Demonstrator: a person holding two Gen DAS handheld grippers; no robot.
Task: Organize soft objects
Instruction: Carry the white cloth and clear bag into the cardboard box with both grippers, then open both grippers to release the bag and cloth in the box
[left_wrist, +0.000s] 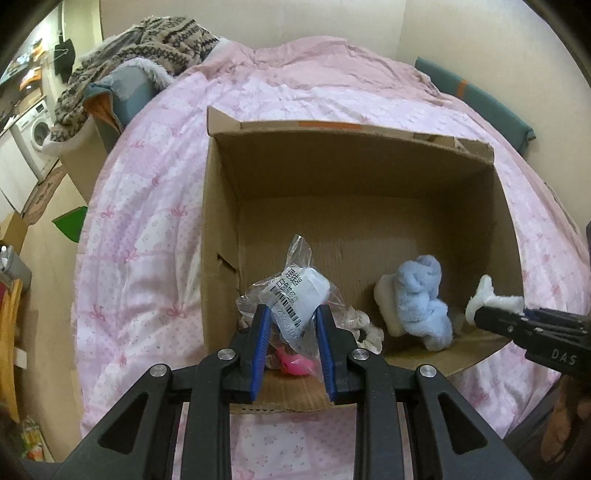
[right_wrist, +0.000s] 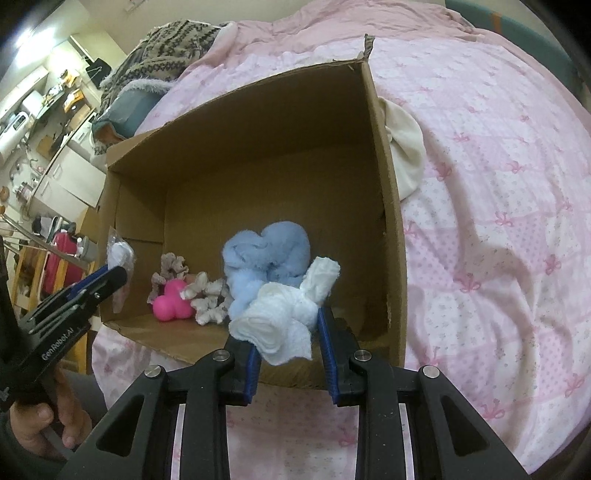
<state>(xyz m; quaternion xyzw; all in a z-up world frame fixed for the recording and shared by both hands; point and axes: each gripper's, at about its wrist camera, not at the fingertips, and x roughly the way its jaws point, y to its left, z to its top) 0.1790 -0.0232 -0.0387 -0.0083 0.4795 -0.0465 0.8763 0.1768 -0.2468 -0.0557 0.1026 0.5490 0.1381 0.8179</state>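
Observation:
An open cardboard box (left_wrist: 354, 170) (right_wrist: 258, 122) lies on the pink bed. My left gripper (left_wrist: 291, 314) is shut on a clear plastic bag with a white item (left_wrist: 295, 291) over the box's front left corner; it also shows in the right wrist view (right_wrist: 120, 256). My right gripper (right_wrist: 288, 317) is shut on a white rolled cloth (right_wrist: 288, 314) at the box's front right; the cloth also shows in the left wrist view (left_wrist: 480, 299). Inside lie a light blue plush (left_wrist: 424, 299) (right_wrist: 266, 254), a pink rubber toy (right_wrist: 173, 299) (left_wrist: 291, 363) and a grey scrunchie (right_wrist: 208, 297).
A pink quilt (left_wrist: 155, 229) (right_wrist: 498, 184) covers the bed. A cream cloth (right_wrist: 404, 147) lies on the quilt against the box's right wall. A patterned knit blanket (left_wrist: 155, 44) is heaped at the far left. A washing machine (left_wrist: 38, 133) stands beyond the bed.

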